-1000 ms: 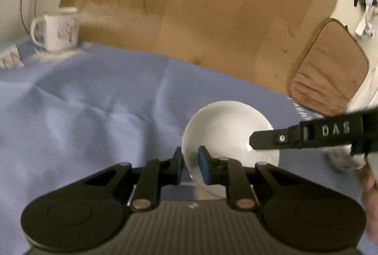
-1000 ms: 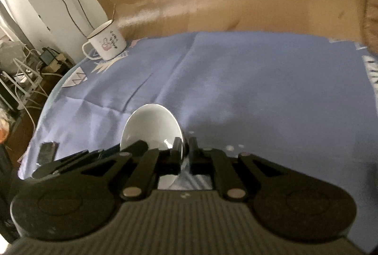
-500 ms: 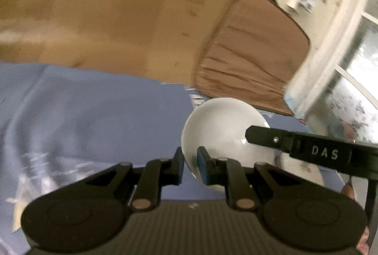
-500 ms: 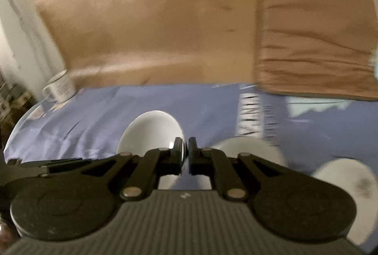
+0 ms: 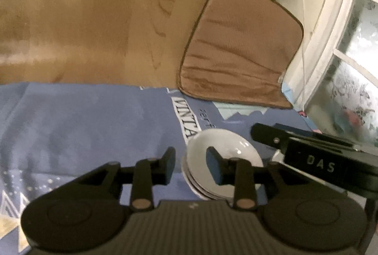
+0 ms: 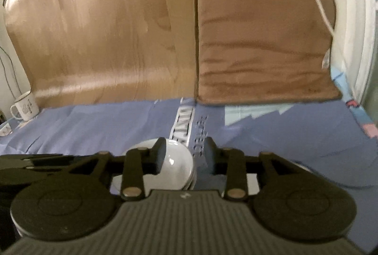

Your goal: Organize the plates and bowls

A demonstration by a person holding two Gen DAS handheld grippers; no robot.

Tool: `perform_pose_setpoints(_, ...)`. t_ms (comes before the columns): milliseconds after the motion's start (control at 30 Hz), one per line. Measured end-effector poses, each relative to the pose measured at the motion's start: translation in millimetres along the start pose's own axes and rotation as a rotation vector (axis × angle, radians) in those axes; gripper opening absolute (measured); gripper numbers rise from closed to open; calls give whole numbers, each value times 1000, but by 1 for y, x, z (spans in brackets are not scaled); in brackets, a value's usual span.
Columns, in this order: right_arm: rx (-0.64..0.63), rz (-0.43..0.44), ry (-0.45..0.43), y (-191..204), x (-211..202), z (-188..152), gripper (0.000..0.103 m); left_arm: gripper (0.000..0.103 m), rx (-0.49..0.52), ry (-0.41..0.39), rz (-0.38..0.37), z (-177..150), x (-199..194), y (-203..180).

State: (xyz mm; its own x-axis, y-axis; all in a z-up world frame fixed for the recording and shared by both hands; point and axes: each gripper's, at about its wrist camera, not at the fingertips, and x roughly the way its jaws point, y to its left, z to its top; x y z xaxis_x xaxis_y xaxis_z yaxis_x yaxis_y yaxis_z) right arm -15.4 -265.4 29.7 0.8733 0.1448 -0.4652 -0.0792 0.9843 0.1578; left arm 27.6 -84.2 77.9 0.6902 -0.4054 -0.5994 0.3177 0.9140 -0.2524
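The left gripper (image 5: pixel 190 166) is seen with its jaws partly open. They have just been opening. The near rim of the top white round china bowl (image 5: pixel 224 151) sits in the gap between the two black fingers, but no pad is pressed on it. The right gripper (image 6: pixel 184 155) is partly open too, and its jaws have also just been opening. The right side of the same bowl's rim is in the gap, and nothing is gripped there either. So the bowl is judged to be let go.

The bowl is set on a small stack of white bowls (image 5: pixel 200 189). Thin rims of the lower ones can be seen under it. The stack is on the blue printed cloth (image 5: pixel 82 125), toward the right side of the bed, just beside the white strip with letters. A brown soft cushion (image 6: pixel 259 42) is propped up at the far edge. A white enamel mug (image 6: pixel 24 107) is seen at the far left corner, well apart from the stack.

The bowls are judged to be hard, smooth and easy to break. They would be slippery between the pads. The rim is the best place to be pinched, one side by each gripper. The soft cloth may let the stack tip, so it should be left gently.
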Motion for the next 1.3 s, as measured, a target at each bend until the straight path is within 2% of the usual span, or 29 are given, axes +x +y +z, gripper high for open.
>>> perform_pose_setpoints(167,57,32,-57,-3,-10,-8,38,37,-15,-35,32,-5,-15,13)
perform_pose_setpoints(367,132,61,-90,8,-36,-36,38,41,8,-21,78,-27,-25,18)
perform_pose_setpoints(567,195,68,-53,21,-50,-66,39,47,52,-8,117,-48,-28,16)
perform_pose_setpoints(700,202,60,-9,26,-45,-78,39,49,63,9,143,-60,-25,21)
perform_pose_setpoints(867,217,43,19,27,-40,-88,41,55,96,28,226,-73,-20,29)
perform_pose_setpoints(967,225,34,35,24,-34,-97,44,60,130,10,274,-78,-20,29)
perform_pose_setpoints(1000,219,34,12,25,-34,-101,44,60,130,8,276,-78,-20,29)
perform_pose_setpoints(1100,186,20,-10,29,-36,-104,45,65,140,6,288,-79,-18,27)
perform_pose_setpoints(1167,179,16,-13,31,-35,-104,45,81,138,10,300,-79,-17,27)
perform_pose_setpoints(1300,189,19,-17,29,-35,-103,46,85,123,22,294,-76,-14,30)
